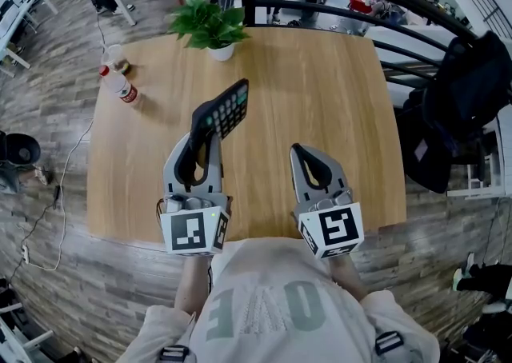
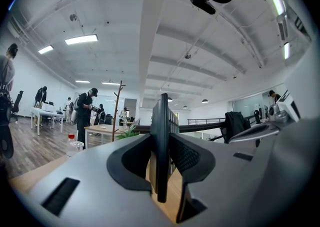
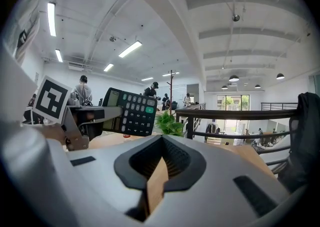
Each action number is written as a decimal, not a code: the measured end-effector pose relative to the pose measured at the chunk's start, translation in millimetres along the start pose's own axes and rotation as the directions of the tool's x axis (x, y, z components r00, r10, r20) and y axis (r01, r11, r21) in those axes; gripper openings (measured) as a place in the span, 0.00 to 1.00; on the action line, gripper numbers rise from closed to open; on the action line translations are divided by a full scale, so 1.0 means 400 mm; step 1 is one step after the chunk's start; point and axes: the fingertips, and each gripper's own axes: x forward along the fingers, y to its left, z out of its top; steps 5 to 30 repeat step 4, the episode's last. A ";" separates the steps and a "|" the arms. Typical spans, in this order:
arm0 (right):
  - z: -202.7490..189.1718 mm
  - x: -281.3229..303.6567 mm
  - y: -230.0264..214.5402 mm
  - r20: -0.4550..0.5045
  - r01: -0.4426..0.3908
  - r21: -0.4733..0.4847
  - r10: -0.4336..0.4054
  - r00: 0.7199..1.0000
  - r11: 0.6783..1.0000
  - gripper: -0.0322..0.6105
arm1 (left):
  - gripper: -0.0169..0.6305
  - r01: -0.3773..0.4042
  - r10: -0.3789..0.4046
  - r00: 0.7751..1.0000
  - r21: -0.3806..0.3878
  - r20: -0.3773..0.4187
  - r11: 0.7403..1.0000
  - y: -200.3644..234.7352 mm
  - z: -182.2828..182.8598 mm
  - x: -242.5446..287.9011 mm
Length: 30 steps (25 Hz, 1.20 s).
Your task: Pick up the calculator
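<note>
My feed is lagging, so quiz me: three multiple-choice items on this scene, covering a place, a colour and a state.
1. The potted plant stands: A at the table's far edge; B at its near edge; C on the floor.
2. The bottle's cap is: A blue; B red; C white.
3. The calculator is: A flat on the table; B clamped in the left gripper; C on the floor.
Answers: A, it sits at the edge farthest away; B, the cap shows red; B, both jaws press its sides.
</note>
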 end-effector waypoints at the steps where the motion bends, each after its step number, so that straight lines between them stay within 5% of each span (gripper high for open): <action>1: 0.001 0.001 0.002 0.000 -0.001 -0.002 0.001 1.000 1.000 0.08 | 0.21 0.003 -0.003 1.000 0.000 0.001 1.000 -0.001 0.001 0.000; 30: 0.005 0.006 0.009 -0.002 -0.002 -0.008 0.002 1.000 1.000 0.08 | 0.21 0.011 -0.011 1.000 -0.003 0.002 1.000 -0.001 0.005 0.000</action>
